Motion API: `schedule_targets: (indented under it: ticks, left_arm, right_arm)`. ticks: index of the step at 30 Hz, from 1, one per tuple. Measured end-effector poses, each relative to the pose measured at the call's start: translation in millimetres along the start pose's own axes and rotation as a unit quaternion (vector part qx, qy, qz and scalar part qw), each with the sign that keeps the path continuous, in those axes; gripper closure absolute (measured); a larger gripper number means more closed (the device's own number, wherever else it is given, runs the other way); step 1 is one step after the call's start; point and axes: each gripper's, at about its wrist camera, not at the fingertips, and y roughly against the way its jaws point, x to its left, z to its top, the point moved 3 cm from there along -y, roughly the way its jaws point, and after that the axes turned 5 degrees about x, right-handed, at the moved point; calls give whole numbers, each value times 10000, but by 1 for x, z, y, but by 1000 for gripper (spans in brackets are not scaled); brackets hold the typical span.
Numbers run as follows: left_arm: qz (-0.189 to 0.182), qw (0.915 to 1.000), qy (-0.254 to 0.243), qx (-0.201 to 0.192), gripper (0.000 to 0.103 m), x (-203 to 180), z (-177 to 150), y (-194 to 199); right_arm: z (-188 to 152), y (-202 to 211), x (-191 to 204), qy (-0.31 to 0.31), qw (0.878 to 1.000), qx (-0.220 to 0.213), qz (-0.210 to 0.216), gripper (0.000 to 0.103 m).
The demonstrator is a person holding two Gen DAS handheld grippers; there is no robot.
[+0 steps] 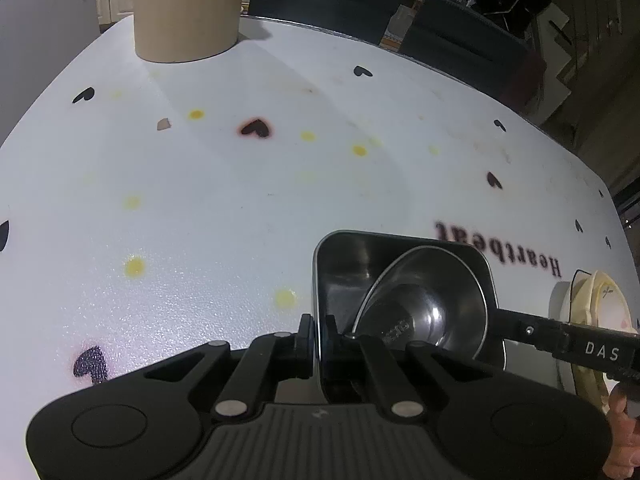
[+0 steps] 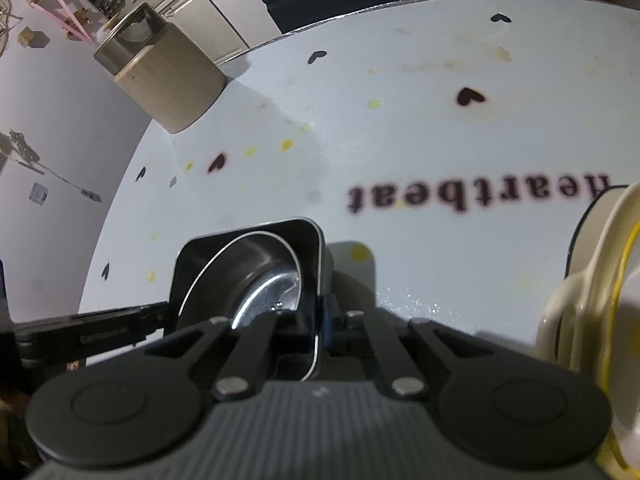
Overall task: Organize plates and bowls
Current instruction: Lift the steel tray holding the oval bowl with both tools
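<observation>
The left tongs (image 1: 319, 334) pinch the left wall of a square steel container (image 1: 340, 280). The right tongs (image 2: 320, 316) pinch its opposite wall. A round steel bowl (image 1: 424, 304) leans tilted inside it, between both tongs. Right of the right tongs, cream plates (image 2: 580, 280) stand on the table (image 2: 400, 152).

I see a white table (image 1: 240, 208) printed with black hearts, yellow dots and the word "Heartbeat" (image 1: 500, 254). A beige cylinder container (image 1: 186, 12) stands at its far edge. Nearer me a square steel tray (image 1: 340, 276) rests on it, and cream plates (image 1: 600, 300) to the right.
</observation>
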Motion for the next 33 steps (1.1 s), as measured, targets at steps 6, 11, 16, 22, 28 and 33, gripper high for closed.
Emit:
schedule_targets:
  ticks: [6, 11, 16, 22, 28, 33]
  left_arm:
    - [-17, 10000, -23, -36, 99, 0, 0, 1]
    - [58, 9999, -112, -108, 99, -3, 0, 1]
    - [39, 9997, -97, -212, 99, -2, 3, 3]
    - [23, 9999, -103, -64, 99, -2, 2, 0]
    - [57, 9998, -161, -78, 99, -4, 0, 1]
    - [-39, 9995, -46, -318, 99, -6, 2, 14]
  right_arm:
    - [0, 0, -1, 21, 10000, -39, -6, 98]
    - [-1, 0, 0, 41, 10000, -51, -38, 98]
    - [-2, 0, 1, 53, 9999, -70, -55, 98]
    - [-2, 0, 2, 38, 10000, -73, -55, 98]
    - [-1, 0, 3, 72, 9999, -90, -70, 98]
    - [1, 5, 2, 59, 9997, -253, 16, 98]
